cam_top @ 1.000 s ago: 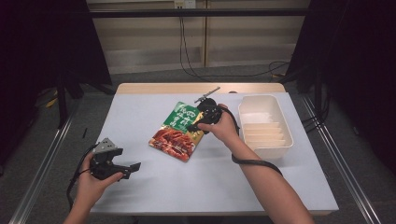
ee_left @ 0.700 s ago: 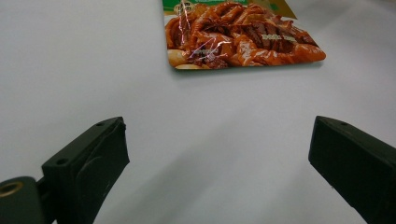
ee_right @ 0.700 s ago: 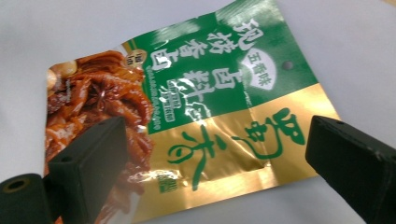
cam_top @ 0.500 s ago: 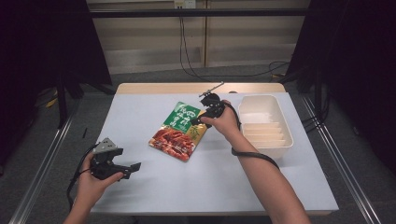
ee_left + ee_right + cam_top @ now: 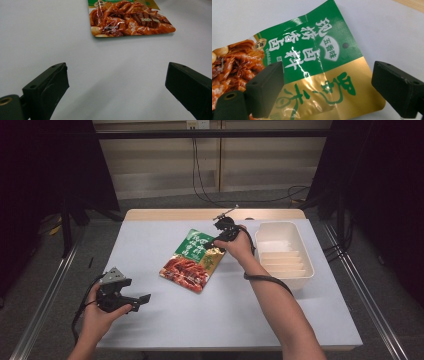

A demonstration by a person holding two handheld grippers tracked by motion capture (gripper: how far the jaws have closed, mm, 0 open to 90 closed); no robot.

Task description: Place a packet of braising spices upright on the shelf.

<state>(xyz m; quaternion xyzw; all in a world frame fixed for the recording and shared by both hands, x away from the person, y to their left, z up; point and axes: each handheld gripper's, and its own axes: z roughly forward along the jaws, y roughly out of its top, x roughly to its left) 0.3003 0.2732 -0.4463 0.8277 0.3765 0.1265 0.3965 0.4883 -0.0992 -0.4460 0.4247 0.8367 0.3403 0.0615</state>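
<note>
A flat food packet [image 5: 195, 260], green and gold at its far end and showing reddish-brown food at its near end, lies in the middle of the white table [image 5: 225, 320]. My right gripper [image 5: 218, 239] hovers over the packet's far right corner. In the right gripper view its jaws [image 5: 328, 75] stand wide on either side of the gold corner of the packet [image 5: 317, 67]. They have just been closing a little, and the pads do not touch the packet. My left gripper [image 5: 142, 298] rests open near the front left of the table, its jaws [image 5: 117, 75] pointing at the packet [image 5: 130, 18] with bare table between them.
A white ribbed tray [image 5: 282, 227] stands at the right of the table, just beyond my right hand. A wooden strip [image 5: 200, 214] runs along the table's far edge. Cables [image 5: 200, 180] lie on the floor behind the table.
My right hand has shifted a little toward the packet's far right corner and dropped lower. The left hand and the packet have stayed put.
</note>
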